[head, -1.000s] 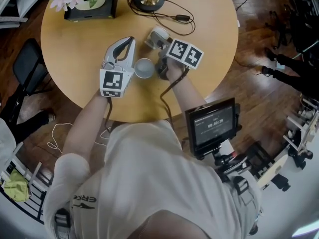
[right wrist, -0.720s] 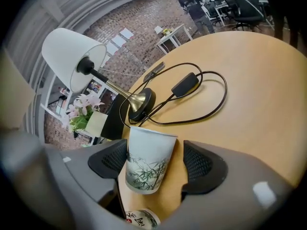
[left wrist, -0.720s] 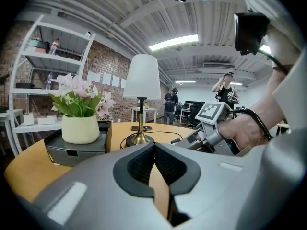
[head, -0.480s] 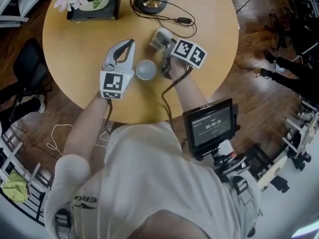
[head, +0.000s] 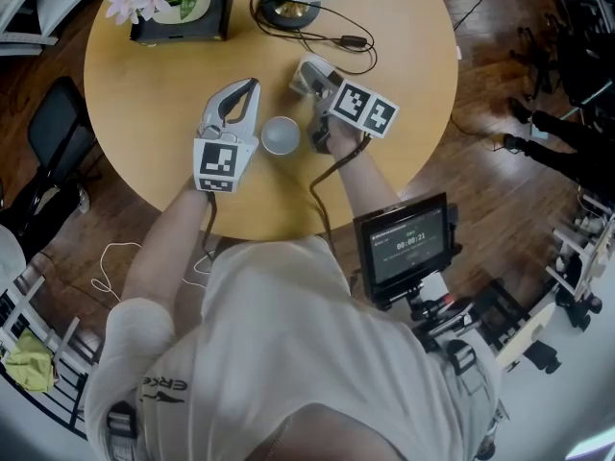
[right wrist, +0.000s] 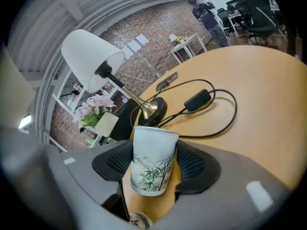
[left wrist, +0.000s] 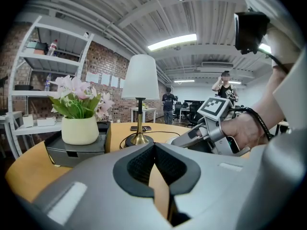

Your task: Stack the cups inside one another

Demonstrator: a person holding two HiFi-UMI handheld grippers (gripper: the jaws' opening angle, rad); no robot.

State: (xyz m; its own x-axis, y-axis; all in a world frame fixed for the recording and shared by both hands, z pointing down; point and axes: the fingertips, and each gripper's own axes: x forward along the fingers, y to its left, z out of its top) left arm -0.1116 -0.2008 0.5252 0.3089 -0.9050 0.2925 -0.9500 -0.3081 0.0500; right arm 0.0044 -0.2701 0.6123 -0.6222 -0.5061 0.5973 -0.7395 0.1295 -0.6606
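Note:
A white paper cup with a bamboo print [right wrist: 153, 150] stands upright between the pads of my right gripper [right wrist: 154, 166]. The jaws have just been closing and both pads now press on its sides. In the head view this gripper [head: 307, 71] holds the cup [head: 304, 65] right of the table's middle. A second white cup [head: 281, 134] stands open-topped on the round wooden table [head: 144, 94], between the two grippers. My left gripper [head: 250, 86] lies to that cup's left, shut and empty [left wrist: 154, 147]. A printed rim [right wrist: 138, 221] shows at the bottom edge of the right gripper view.
A brass-footed lamp [head: 288, 6] with a white shade stands at the back, and its black cable [head: 348, 38] runs across the table behind the held cup. A flower pot on a dark box [head: 173, 8] sits at the back left. A monitor [head: 405, 243] hangs at the person's right.
The right gripper's jaws have narrowed onto the bamboo cup. Both hands stay almost where they were, and the loose cup has not moved.

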